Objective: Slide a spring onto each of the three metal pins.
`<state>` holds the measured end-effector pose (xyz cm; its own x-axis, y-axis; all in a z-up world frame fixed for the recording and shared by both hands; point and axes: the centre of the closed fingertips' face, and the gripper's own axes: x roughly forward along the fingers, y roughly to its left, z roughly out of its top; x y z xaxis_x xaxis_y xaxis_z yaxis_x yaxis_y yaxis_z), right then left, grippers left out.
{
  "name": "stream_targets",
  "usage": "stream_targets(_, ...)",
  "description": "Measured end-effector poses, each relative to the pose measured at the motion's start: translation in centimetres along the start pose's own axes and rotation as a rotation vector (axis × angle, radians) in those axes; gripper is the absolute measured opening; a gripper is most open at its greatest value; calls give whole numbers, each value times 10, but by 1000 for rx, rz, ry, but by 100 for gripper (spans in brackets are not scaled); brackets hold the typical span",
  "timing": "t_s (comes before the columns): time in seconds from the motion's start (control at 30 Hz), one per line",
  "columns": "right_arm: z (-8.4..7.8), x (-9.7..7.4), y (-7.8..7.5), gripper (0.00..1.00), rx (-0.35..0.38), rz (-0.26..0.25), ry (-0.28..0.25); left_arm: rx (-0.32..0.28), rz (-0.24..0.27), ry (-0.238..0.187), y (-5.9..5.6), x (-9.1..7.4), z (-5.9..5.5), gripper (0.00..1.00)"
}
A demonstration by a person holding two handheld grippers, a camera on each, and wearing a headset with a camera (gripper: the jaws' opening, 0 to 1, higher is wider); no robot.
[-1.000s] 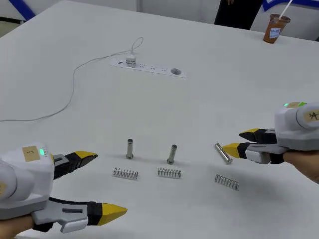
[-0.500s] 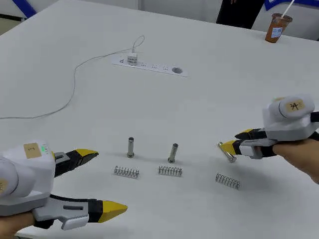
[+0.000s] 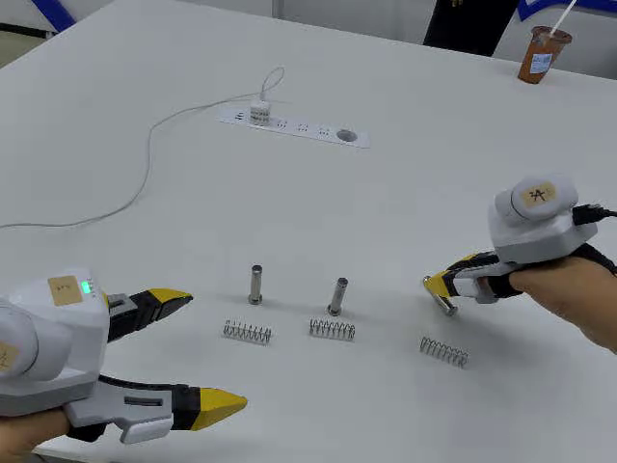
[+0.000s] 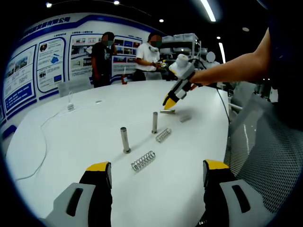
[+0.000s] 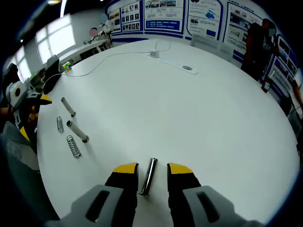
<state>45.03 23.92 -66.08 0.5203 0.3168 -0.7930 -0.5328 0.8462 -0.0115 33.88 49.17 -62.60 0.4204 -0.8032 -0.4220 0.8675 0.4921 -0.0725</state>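
Steel first: fallen pin (image 5: 148, 176) lying flat on bench (image 3: 405, 193), lengthwise betw. jaws of right gripper (image 5: 151, 168). Jaws apart, one each side of shaft, gap visible both sides, not clamped yet. Step in hand, prob.: grip that pin & stand it up.

To do it well:
- Close slowly on shaft near mid-length, to stop it swivelling.
- Watch for rolling out as jaws shut: round shaft, smooth bench.
- Lift clear before tilting.
- Set on its end in line w/ other two; release only once steady.

Left gripper (image 3: 207, 349): jaws wide apart, nothing betw. them, hovering. Ahead of its tips: left upright pin (image 3: 255, 284) w/ left spring (image 3: 247, 333).

Count:
- 3 pins: 2 upright, incl. middle upright pin (image 3: 338, 295), and 1 down.
- 3 springs, all loose on bench, none on a pin. Middle spring (image 3: 332, 330) near its pin; right spring (image 3: 443, 351) beside right jaws, not touching.
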Motion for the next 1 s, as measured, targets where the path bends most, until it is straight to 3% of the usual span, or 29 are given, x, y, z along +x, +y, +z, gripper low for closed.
stream_targets(1.0, -10, 18, -3, 15, 47, -11, 128, -17, -1, 6, -1, 1, -5, 78)
